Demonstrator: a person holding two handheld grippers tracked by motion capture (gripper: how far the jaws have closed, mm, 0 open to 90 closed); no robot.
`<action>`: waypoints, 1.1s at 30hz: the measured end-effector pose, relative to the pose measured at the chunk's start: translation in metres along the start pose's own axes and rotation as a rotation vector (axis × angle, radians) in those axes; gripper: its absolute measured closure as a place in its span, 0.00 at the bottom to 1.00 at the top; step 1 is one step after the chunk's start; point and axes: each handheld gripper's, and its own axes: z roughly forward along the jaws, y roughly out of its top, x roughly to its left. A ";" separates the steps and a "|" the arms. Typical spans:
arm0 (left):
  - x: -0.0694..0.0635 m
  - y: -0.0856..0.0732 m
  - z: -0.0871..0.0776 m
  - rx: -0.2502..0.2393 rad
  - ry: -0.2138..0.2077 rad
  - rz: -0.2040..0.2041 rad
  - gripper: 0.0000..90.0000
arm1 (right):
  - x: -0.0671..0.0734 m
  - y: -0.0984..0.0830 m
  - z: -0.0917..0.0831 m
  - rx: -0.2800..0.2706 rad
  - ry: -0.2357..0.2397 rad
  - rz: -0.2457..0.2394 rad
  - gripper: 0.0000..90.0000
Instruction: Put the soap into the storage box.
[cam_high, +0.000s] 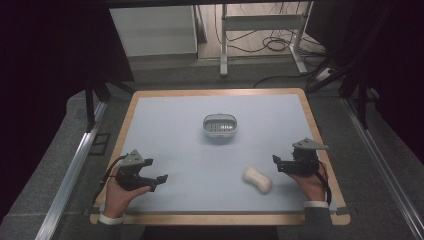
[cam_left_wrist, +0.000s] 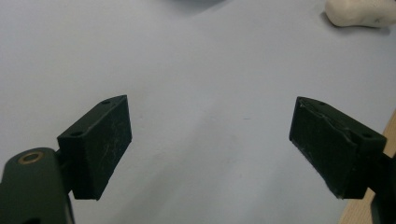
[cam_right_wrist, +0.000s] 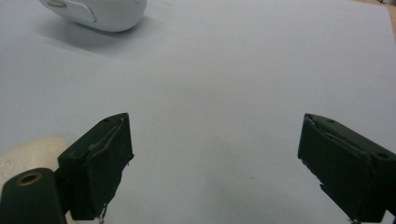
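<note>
A cream peanut-shaped soap bar (cam_high: 257, 180) lies on the pale blue mat (cam_high: 200, 165), front right of centre. A white oval soap dish (cam_high: 219, 125) with a slotted insert stands at the mat's middle, farther back. My left gripper (cam_high: 156, 182) rests low at the front left, held by a hand, its jaws wide apart with nothing between them (cam_left_wrist: 210, 144). The soap bar (cam_left_wrist: 359, 11) shows far off at the top right of the left gripper view. My right gripper (cam_high: 278, 164) sits just right of the soap, open and empty (cam_right_wrist: 215, 163); the soap (cam_right_wrist: 35, 151) lies beside its left jaw and the dish (cam_right_wrist: 100, 14) is ahead.
The mat lies on a wooden board (cam_high: 320, 145) with a raised rim. Metal rails (cam_high: 75, 160) run along both sides. Behind the table stand a white cabinet (cam_high: 152, 30), a desk frame (cam_high: 260, 30) and loose cables (cam_high: 275, 45) on the floor.
</note>
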 end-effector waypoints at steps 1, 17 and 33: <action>0.000 0.000 0.000 -0.002 0.001 0.000 0.15 | 0.000 0.000 -0.001 -0.004 -0.002 -0.005 0.11; 0.003 -0.002 0.000 0.001 0.011 -0.009 0.15 | 0.001 0.003 -0.005 -0.008 -0.006 -0.009 0.16; 0.002 -0.003 0.003 0.013 0.020 -0.014 0.15 | 0.003 0.008 -0.006 0.008 0.027 -0.040 0.22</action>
